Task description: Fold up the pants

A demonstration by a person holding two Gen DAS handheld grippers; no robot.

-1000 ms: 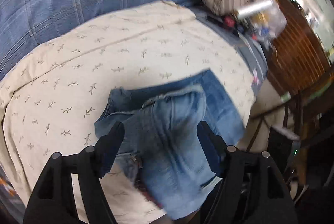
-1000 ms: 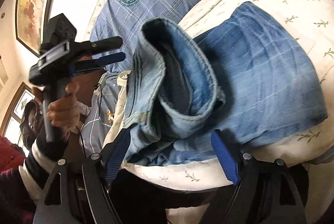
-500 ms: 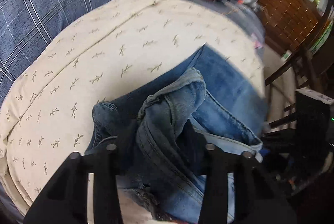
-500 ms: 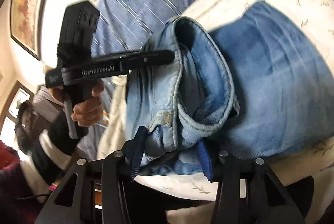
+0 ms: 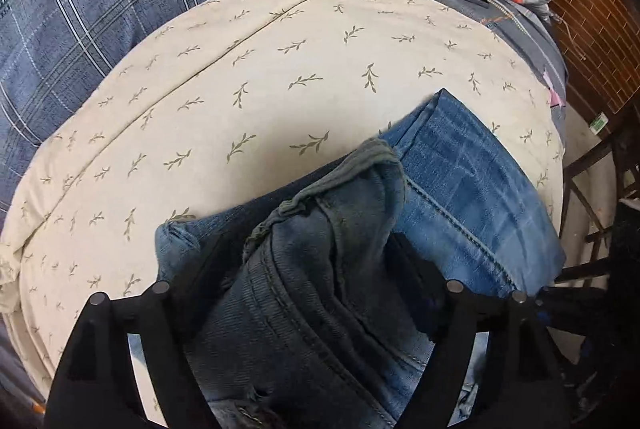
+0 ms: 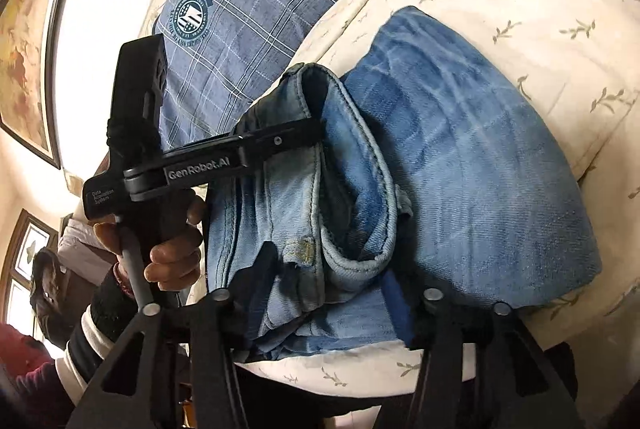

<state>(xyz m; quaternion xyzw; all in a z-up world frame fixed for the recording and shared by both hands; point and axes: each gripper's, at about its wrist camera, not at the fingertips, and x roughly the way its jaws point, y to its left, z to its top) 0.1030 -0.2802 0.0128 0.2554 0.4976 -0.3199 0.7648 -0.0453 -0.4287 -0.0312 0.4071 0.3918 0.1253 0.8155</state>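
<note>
As folded: one jeans [image 5: 472, 181], two tongs.

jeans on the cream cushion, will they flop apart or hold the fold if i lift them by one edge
The jeans would likely flop: the top layer already bulges and curls instead of lying flat. The thick seams suggest heavy denim, so hanging layers would probably drag the fold open. They look unlikely to slide on the cushion, since both are matte cloth.
</note>
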